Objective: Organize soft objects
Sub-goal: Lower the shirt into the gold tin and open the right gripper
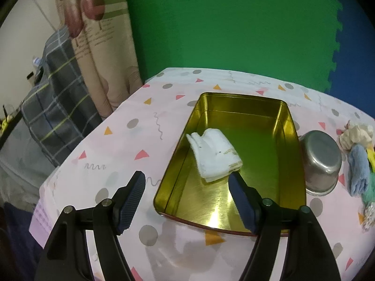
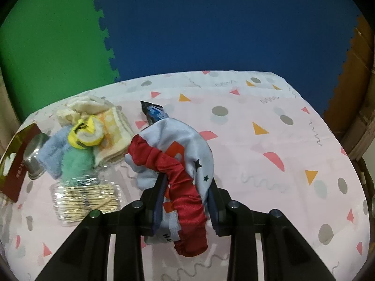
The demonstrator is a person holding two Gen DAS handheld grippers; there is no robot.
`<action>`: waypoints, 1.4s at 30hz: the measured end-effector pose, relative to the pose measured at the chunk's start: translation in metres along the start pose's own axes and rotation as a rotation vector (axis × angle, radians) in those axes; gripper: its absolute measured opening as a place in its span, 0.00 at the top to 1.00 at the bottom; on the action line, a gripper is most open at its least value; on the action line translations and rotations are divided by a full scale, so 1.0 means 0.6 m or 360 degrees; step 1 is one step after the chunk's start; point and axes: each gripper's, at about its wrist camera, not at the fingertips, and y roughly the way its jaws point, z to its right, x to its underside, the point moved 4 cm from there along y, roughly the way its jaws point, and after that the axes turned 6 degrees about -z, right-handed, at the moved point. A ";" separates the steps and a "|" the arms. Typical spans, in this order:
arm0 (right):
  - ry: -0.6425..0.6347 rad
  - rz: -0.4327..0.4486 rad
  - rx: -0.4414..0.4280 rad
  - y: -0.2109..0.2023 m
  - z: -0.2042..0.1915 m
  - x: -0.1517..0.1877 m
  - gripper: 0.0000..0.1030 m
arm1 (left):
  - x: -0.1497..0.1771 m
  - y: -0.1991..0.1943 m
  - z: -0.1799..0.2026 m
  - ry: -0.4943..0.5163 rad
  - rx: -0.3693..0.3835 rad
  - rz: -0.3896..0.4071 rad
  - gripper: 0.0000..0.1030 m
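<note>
In the left wrist view a folded white cloth point(image 1: 216, 154) lies inside a gold-lined tin point(image 1: 290, 126). My left gripper point(image 1: 187, 176) hovers open over the tin's near end, nothing between its fingers, the cloth just beyond them. In the right wrist view my right gripper point(image 2: 187, 182) is shut on a pale blue satin garment with a red ruffled band point(image 2: 178, 138), held a little above the table. To its left lies a pile of soft things: a blue cloth point(image 2: 52, 154), a green cloth point(image 2: 75, 164), a yellow roll point(image 2: 86, 133), an orange-checked towel point(image 2: 114, 131).
A steel bowl point(image 1: 321, 161) lies tipped against the tin's right side. A clear box of cotton swabs point(image 2: 86, 201) sits in front of the pile, and a dark packet point(image 2: 152, 112) lies behind the garment. The table's left edge point(image 1: 70, 161) drops toward a plaid cloth.
</note>
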 end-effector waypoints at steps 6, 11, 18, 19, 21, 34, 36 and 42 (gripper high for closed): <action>-0.0025 0.0016 -0.0050 -0.026 -0.034 -0.009 0.68 | 0.003 -0.006 -0.014 -0.0013 -0.0024 0.0036 0.26; -0.0090 0.0026 -0.0114 -0.040 -0.089 -0.021 0.68 | 0.001 -0.009 -0.015 0.0009 -0.0017 0.0052 0.25; -0.0264 0.0028 -0.0281 -0.059 -0.218 -0.032 0.68 | -0.001 -0.008 -0.040 -0.0026 -0.0026 0.0026 0.23; -0.0287 0.0024 -0.0303 -0.062 -0.235 -0.032 0.68 | -0.002 -0.008 -0.048 -0.0045 -0.0026 0.0023 0.23; -0.0349 0.0017 -0.0351 -0.068 -0.272 -0.031 0.68 | -0.004 -0.007 -0.066 -0.0091 -0.0040 0.0020 0.23; -0.0736 -0.0007 -0.0627 -0.087 -0.525 -0.024 0.68 | -0.002 0.013 -0.143 -0.0262 -0.0088 -0.0054 0.22; -0.0786 -0.0034 -0.0661 -0.083 -0.562 -0.016 0.68 | -0.003 0.017 -0.152 -0.0278 -0.0090 -0.0063 0.22; -0.0927 -0.0104 -0.0702 -0.063 -0.651 0.010 0.68 | -0.002 0.023 -0.171 -0.0307 -0.0107 -0.0071 0.22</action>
